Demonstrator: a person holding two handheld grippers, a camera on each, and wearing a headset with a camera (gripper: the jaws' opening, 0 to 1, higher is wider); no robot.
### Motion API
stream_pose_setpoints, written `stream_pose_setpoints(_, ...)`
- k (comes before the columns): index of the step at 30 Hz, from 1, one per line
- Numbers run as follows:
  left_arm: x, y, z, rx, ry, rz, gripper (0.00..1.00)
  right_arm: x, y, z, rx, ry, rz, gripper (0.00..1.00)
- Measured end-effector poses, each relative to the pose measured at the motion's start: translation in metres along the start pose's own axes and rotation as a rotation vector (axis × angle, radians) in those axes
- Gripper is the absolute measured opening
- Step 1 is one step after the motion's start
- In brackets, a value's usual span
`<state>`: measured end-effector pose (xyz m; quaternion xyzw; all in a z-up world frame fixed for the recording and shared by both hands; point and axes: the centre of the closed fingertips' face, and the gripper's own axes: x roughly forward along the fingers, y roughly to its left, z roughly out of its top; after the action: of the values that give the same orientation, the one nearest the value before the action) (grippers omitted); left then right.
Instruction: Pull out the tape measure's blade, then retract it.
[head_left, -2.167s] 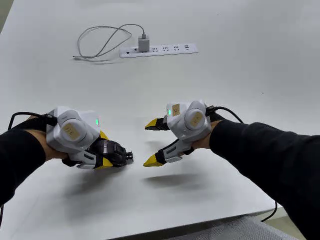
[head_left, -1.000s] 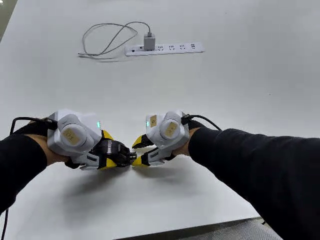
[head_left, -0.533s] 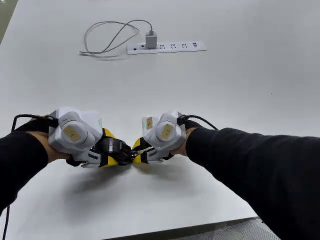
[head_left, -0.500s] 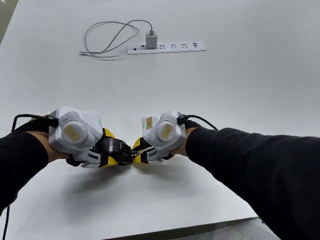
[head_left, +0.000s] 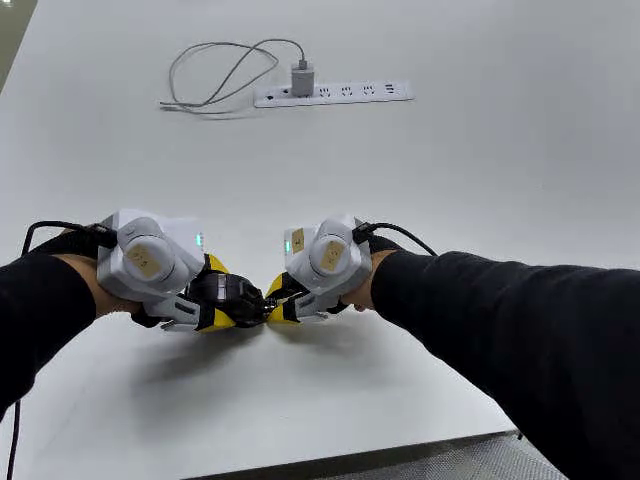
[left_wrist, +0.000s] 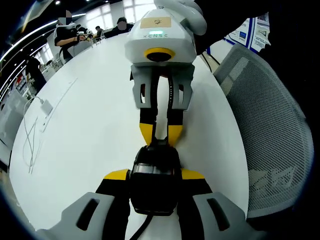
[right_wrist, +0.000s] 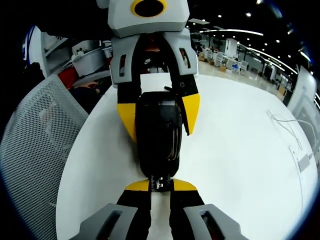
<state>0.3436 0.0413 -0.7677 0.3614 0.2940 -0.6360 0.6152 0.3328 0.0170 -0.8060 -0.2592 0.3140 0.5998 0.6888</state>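
The white worktop (head_left: 480, 170) spreads under everything we see, and a grey mesh chair (left_wrist: 265, 140) stands at its near edge. Our black sleeves (head_left: 520, 320) come in from both sides.

The left tongs (head_left: 218, 293) are clamped across the black tape measure (head_left: 232, 296), one yellow tip on each flank, holding it low over the worktop near the front edge. The right tongs (head_left: 273, 301) face them nose to nose. Their tips are drawn nearly together at the tape measure's mouth, pinching the small metal hook (right_wrist: 160, 182) of the blade. Two seconds back these right tongs stood wide apart and well clear of the case. A second back they had come up to it, still part open. Since half a second ago little has changed: both pairs have only edged slightly away from us, and we see no length of blade drawn out yet.

Far across the worktop lie a white power strip (head_left: 332, 93), a charger (head_left: 302, 78) plugged into it and a looped grey cable (head_left: 215, 75), all where they were before.
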Motion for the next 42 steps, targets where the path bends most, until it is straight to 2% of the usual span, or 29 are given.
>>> stream_pose_setpoints(20,-0.0003,0.0000,-0.0003,0.001,0.005,0.011,0.31,-0.0026,-0.0006,-0.0036,0.006,0.027,-0.018,0.09)
stream_pose_setpoints(42,0.0006,0.0025,-0.0018,-0.011,-0.006,0.017,0.31,-0.0066,-0.0029,-0.0086,0.017,0.025,-0.013,0.09)
